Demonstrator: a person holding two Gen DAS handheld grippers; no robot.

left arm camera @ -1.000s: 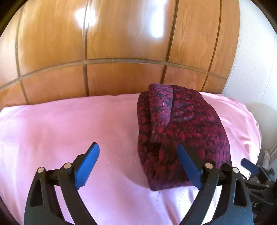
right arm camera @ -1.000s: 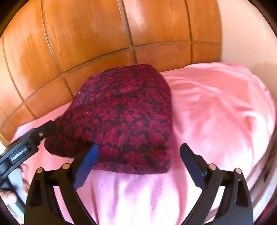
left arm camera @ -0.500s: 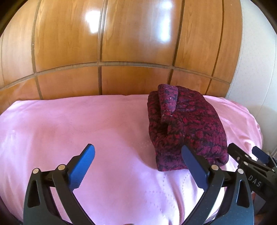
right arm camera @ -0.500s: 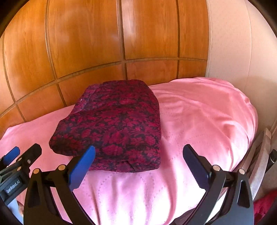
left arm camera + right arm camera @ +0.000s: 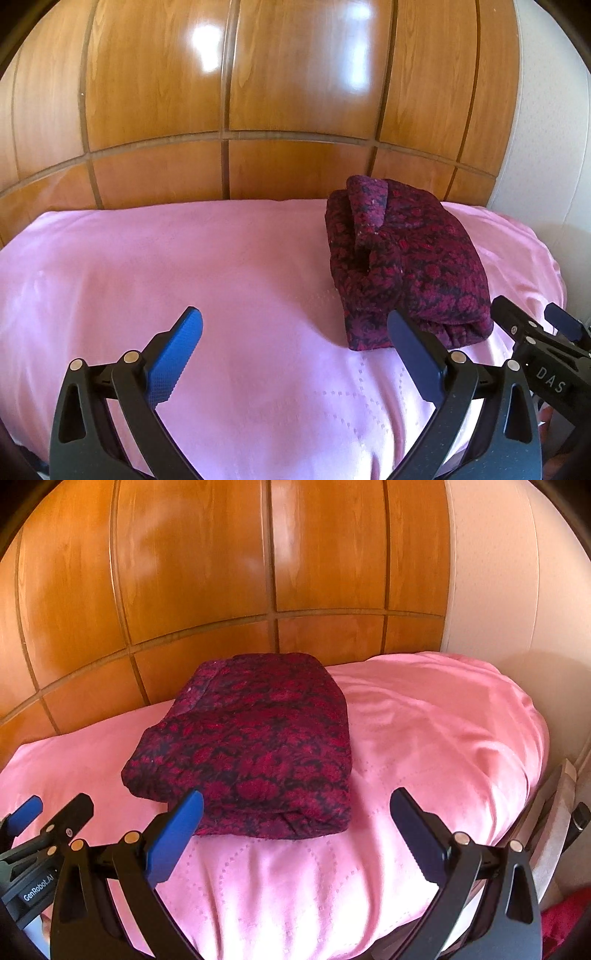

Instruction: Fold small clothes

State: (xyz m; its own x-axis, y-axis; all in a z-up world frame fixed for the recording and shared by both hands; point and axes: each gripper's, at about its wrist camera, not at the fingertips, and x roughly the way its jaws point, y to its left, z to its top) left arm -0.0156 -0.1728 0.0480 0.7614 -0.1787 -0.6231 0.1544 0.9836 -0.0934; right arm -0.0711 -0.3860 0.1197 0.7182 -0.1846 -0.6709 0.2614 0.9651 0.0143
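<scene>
A dark red patterned garment (image 5: 406, 266) lies folded in a compact bundle on the pink bed cover (image 5: 221, 266), toward its right side. It also shows in the right wrist view (image 5: 255, 749). My left gripper (image 5: 295, 354) is open and empty, held above the cover, in front of and left of the garment. My right gripper (image 5: 295, 834) is open and empty, just in front of the garment's near edge. Each gripper shows at the edge of the other's view: the right one (image 5: 535, 339), the left one (image 5: 44, 823).
A glossy wooden panelled headboard (image 5: 258, 110) stands behind the bed. A pale wall (image 5: 498, 572) is on the right. The bed's right edge drops off near a bed frame (image 5: 554, 805). A bit of red fabric (image 5: 565, 923) lies at the bottom right.
Both grippers have pulled back and up from the folded garment, which now looks smaller and farther away. The garment has not moved.
</scene>
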